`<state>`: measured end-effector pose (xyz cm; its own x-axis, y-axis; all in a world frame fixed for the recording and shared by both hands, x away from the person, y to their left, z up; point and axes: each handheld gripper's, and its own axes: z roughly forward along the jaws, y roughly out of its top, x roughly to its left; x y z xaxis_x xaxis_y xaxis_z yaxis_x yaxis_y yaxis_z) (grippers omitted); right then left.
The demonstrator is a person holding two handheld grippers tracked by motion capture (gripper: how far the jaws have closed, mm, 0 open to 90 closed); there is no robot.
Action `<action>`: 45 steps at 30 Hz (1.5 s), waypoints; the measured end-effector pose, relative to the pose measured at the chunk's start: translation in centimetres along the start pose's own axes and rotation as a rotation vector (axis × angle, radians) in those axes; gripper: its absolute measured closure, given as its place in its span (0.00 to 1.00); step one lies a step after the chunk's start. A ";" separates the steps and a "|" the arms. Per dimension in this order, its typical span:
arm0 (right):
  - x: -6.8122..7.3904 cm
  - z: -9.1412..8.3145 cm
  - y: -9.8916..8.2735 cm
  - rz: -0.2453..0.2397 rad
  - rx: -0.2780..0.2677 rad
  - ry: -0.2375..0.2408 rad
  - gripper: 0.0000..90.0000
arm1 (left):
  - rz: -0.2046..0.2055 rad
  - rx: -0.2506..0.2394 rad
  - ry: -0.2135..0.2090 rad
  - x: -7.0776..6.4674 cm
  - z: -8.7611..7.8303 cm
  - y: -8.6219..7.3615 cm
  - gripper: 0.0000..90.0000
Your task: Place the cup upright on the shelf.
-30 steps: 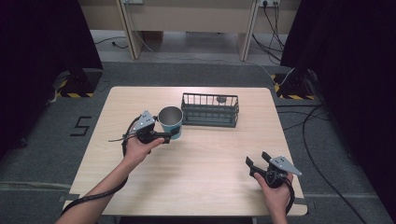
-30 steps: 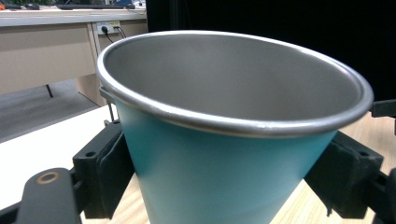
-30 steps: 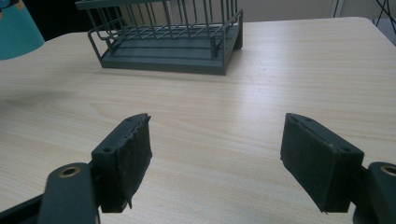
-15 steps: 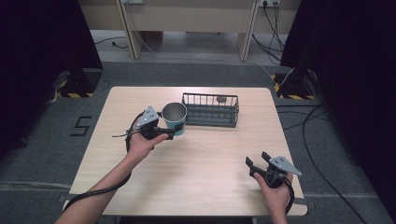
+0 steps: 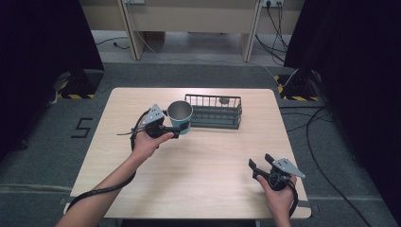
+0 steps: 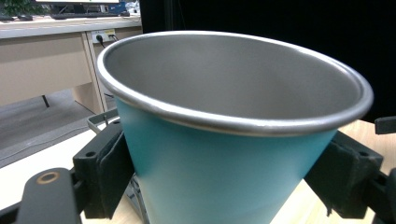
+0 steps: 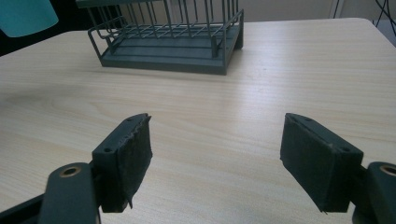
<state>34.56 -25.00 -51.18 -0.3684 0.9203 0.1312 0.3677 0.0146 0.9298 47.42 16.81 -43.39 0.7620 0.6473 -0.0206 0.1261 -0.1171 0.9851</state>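
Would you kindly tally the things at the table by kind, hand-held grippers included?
Teal metal cups with a steel rim: 1
Dark wire baskets: 1
Hand-held grippers: 2, left shut on the cup, right open
Total: 4

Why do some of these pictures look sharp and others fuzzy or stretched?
High view: evenly lit but soft, the dark wire basket lacking fine detail. Left gripper view: the teal metal-rimmed cup sits so near the lens that it looks swollen, with soft glare on its rim. Right gripper view: the black padded jaws are crisp, while the pale wooden table blurs slightly farther off.
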 end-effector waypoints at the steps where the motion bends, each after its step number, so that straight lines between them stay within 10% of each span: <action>1: 0.0 0.0 0.0 0.001 0.000 0.000 0.29 | 0.001 -0.001 0.001 0.0 0.1 0.1 0.18; 45: -0.1 0.0 0.0 -0.003 -0.003 0.000 0.29 | 0.008 -0.001 0.010 0.6 3.5 2.5 0.18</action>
<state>34.56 -25.08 -51.18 -0.3693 0.9204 0.1282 0.3637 0.0162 0.9314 50.43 14.30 -41.56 0.7567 0.6536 -0.0114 0.1194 -0.1210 0.9854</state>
